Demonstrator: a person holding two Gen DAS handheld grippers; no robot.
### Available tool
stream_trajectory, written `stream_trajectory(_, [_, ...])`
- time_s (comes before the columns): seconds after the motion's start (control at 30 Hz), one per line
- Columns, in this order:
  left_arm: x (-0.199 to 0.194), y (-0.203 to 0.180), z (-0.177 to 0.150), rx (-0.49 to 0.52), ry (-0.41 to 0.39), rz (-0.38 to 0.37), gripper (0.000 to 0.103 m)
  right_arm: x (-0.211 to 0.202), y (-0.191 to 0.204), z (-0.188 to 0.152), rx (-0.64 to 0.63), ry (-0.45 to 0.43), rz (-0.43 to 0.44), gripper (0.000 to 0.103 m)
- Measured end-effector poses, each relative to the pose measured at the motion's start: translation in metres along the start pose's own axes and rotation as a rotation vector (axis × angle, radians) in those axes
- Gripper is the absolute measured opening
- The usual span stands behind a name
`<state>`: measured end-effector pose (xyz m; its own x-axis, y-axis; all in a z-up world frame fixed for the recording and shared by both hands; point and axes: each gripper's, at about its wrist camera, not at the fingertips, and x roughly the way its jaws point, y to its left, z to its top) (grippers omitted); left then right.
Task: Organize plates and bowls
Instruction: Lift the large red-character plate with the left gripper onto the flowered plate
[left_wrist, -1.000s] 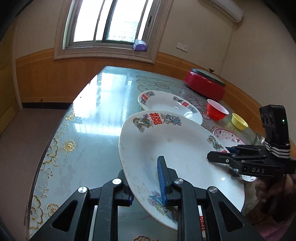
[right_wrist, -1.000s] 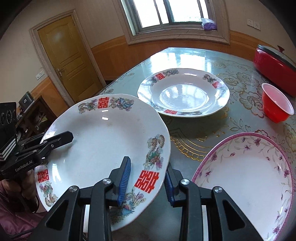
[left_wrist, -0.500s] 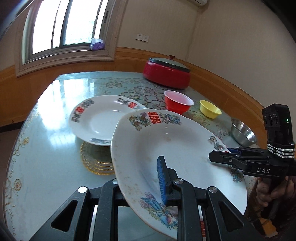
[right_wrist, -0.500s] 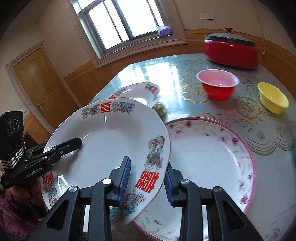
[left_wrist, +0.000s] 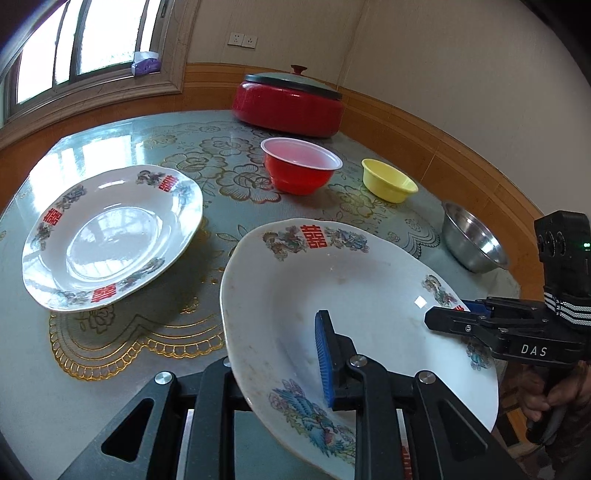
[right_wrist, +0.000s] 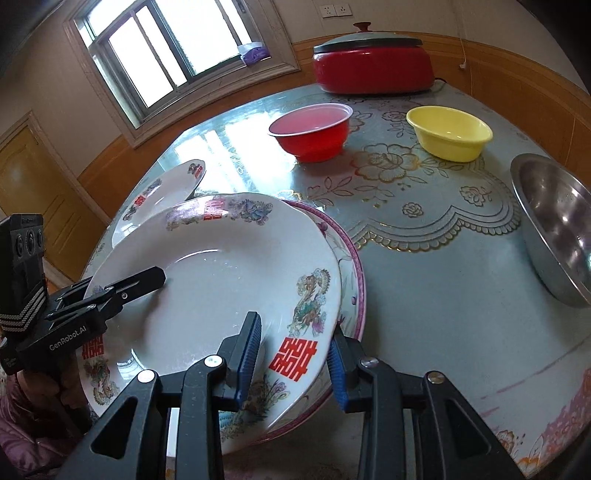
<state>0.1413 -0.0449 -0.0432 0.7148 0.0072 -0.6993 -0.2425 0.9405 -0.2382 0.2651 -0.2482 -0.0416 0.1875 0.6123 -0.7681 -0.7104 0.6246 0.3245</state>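
While two hand-held grippers clamp one plate, two plates rest.

Your right claw is pinching the decorated plate by its near rim. You are holding it over the pink-rimmed plate on the tabletop.

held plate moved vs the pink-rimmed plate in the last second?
Yes. In the right wrist view the held plate has shifted right across the table and now sits over the pink-rimmed plate, which lay clear beside it earlier.
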Motion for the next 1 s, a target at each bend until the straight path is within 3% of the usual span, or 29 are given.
stream_trajectory(0.37, [0.004, 0.000, -0.004, -0.032, 0.071, 0.057, 0.030, 0.003, -0.002, 0.005, -0.020, 0.015, -0.015, 0.033])
stream_trajectory(1.0, [-0.008, -0.011, -0.006, -0.022, 0.162, 0.033, 0.046, -0.016, 0.015, 0.000, -0.055, -0.037, -0.188, 0.032])
